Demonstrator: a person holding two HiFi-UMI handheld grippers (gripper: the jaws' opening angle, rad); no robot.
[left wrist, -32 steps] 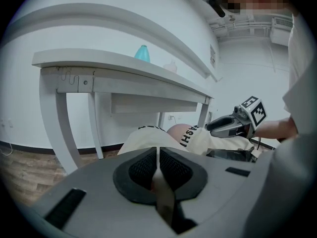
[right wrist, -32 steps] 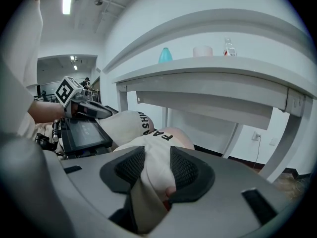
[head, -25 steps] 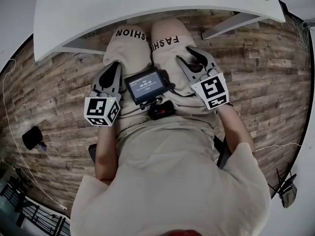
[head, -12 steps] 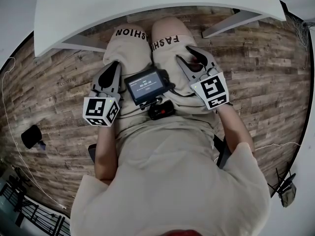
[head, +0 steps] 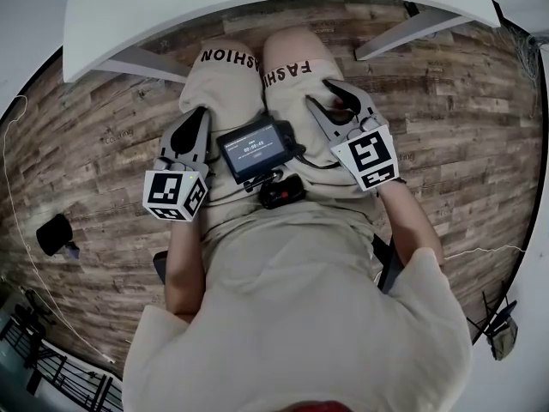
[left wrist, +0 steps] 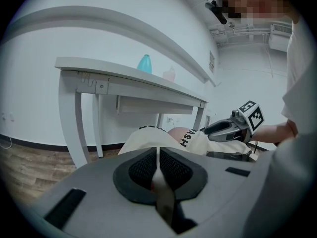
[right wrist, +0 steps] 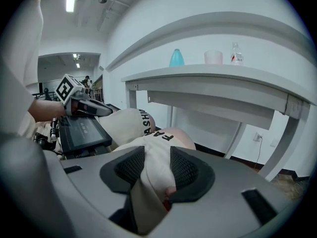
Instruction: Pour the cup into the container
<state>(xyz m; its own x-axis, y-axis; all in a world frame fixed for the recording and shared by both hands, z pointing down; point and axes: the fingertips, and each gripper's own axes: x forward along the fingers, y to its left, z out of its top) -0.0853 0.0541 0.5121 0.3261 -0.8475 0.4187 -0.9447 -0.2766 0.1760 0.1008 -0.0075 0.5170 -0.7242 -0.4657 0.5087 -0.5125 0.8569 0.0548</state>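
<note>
In the right gripper view a teal container (right wrist: 177, 58), a pale pink cup (right wrist: 213, 57) and a small clear bottle (right wrist: 237, 53) stand on the white table (right wrist: 208, 78). The left gripper view shows the teal container (left wrist: 144, 63) and the cup (left wrist: 169, 74) far off on that table. Both grippers hang over the seated person's lap, well short of the table. My left gripper (head: 199, 114) (left wrist: 158, 155) has its jaws together with nothing in them. My right gripper (head: 330, 99) (right wrist: 156, 162) stands slightly open and empty, with only trouser cloth showing behind the gap.
A black device with a lit screen (head: 255, 148) rests on the lap between the grippers. The table's white legs (left wrist: 69, 123) stand on a wood-plank floor (head: 480, 144). A small black object (head: 53, 234) lies on the floor at the left.
The table edge has slid a little toward the top of the head view, and the left gripper has drifted slightly left. Neither gripper's jaws have changed.
</note>
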